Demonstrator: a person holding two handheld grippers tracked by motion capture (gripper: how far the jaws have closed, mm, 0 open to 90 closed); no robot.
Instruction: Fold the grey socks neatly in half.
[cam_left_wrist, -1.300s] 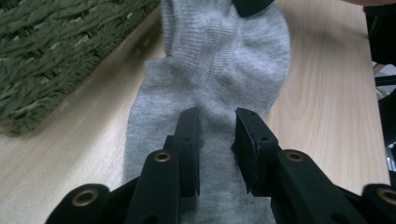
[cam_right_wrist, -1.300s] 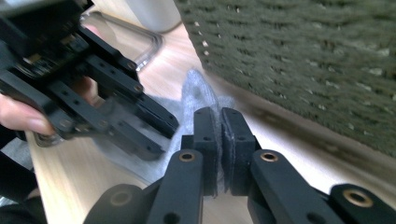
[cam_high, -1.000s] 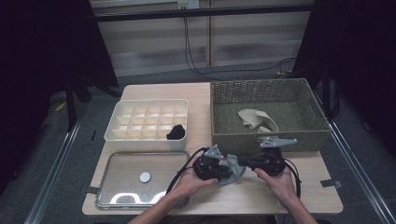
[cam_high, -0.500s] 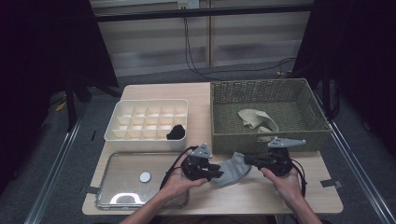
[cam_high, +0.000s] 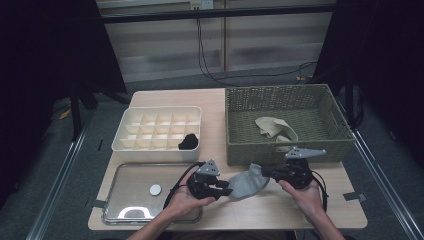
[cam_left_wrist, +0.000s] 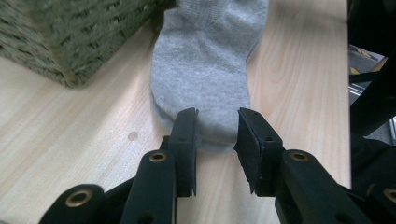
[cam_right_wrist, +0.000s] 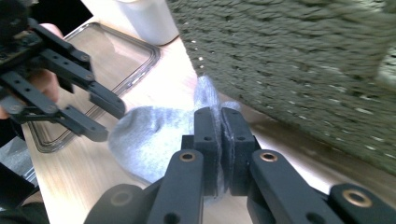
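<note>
Two grippers work one grey sock (cam_high: 248, 181) at the near edge of the table (cam_high: 215, 100). Right gripper (cam_high: 267, 172): jaws pinched together on one end of the sock, fabric bunched between the pads, seen close in the right gripper view (cam_right_wrist: 219, 126). Left gripper (cam_high: 227, 190): jaws stand narrowly apart and have just been opening a little; in the left gripper view (cam_left_wrist: 215, 130) the sock's rounded end (cam_left_wrist: 205, 79) lies flat on the wood between and just ahead of the fingertips, pads not pressing on it. The left gripper's jaws also show in the right gripper view (cam_right_wrist: 109, 119), at the far end of the sock (cam_right_wrist: 154, 135).

Sock stretched between the two grippers, lying on the table just in front of the basket (cam_high: 285, 150) and right of the tray (cam_high: 125, 212).

Outward: basket is woven, olive-green, at the right side of the table; a pale sock (cam_high: 274, 128) lies crumpled inside it. Its wall shows at the upper left of the left gripper view (cam_left_wrist: 70, 37) and across the top of the right gripper view (cam_right_wrist: 303, 60).

Left half of table: white divided box (cam_high: 157, 150) at the back, a black item (cam_high: 188, 142) in its near right compartment. Metal tray in front of it, a small round disc (cam_high: 155, 189) lying on it. The left hand (cam_high: 185, 200) rests over the tray's near right corner.
</note>
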